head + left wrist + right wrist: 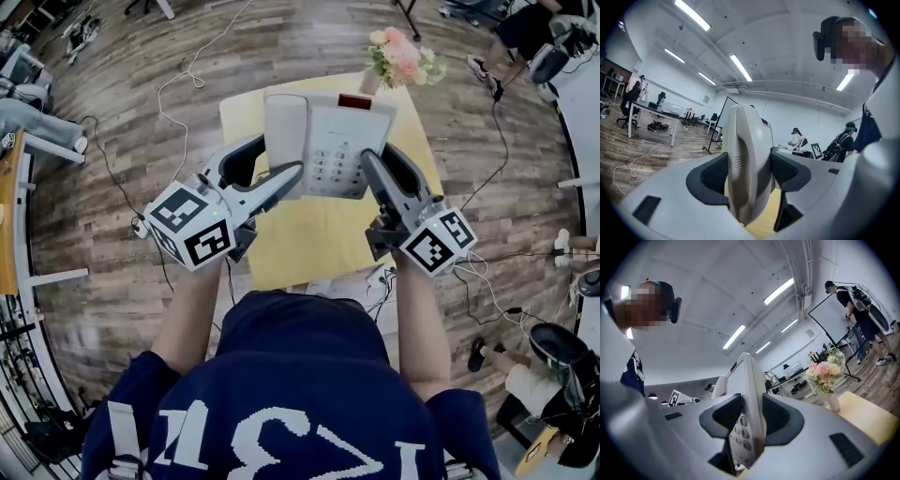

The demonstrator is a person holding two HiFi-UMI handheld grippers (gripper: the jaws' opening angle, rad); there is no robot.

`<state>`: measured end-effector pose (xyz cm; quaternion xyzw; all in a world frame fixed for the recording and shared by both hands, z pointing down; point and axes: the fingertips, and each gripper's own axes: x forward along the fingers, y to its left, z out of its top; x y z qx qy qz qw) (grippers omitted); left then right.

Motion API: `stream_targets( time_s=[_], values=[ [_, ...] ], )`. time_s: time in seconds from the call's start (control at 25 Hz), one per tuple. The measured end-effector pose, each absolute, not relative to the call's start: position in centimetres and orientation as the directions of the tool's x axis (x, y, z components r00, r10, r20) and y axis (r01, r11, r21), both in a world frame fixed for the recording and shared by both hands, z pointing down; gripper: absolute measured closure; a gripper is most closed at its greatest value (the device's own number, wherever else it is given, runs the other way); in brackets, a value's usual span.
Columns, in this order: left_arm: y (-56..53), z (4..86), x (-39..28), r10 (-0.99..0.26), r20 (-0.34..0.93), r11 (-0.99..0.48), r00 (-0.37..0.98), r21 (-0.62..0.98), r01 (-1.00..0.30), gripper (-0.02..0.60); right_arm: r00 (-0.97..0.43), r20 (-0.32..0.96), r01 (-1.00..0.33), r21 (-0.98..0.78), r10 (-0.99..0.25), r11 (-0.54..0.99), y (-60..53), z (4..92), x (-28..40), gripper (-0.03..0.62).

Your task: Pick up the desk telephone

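Two grippers hold the white plastic desk telephone (pixel 342 131) above the yellow square worktop (pixel 309 239). Jaws of the left gripper (pixel 749 171) clench its 9 o'clock side, those of the right gripper (pixel 751 420) its 3 o'clock side.

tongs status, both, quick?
Left tongs: closed on the desk telephone, handset side.
Right tongs: closed on the desk telephone, keypad side.

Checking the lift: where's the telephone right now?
Head view, centre: the desk telephone is clamped between left tongs and right tongs over the yellow table, flowers beyond.

right gripper (pixel 752 422) clamping desk telephone (pixel 748 380), flowers (pixel 824 374) behind
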<state>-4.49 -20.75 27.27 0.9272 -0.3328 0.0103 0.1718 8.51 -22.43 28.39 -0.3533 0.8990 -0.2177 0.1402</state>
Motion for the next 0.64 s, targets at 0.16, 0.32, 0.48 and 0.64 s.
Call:
stream_targets(
  time_s=[0.16, 0.32, 0.48, 0.64],
  values=[
    [-20.59, 26.87, -4.40, -0.618, 0.125, -0.721, 0.776, 0.302, -0.623, 0.288, -0.712, -0.107, -0.571, -0.488, -0.694, 0.660, -22.31, 28.09, 8.61, 0.439],
    [-20.44, 26.65, -4.35, -0.621, 0.122, -0.722, 0.774, 0.294, -0.626, 0.288, -0.715, -0.109, -0.568, -0.484, -0.690, 0.665, -22.19, 27.91, 8.64, 0.439],
    [-20.16, 26.32, -4.30, -0.623, 0.117, -0.723, 0.774, 0.293, -0.626, 0.288, -0.715, -0.112, -0.570, -0.478, -0.690, 0.668, -21.94, 27.46, 8.69, 0.439],
    [-19.74, 26.11, -4.37, -0.623, 0.116, -0.722, 0.773, 0.295, -0.626, 0.288, -0.714, -0.110, -0.571, -0.481, -0.692, 0.666, -21.48, 27.25, 8.62, 0.441]
  ],
)
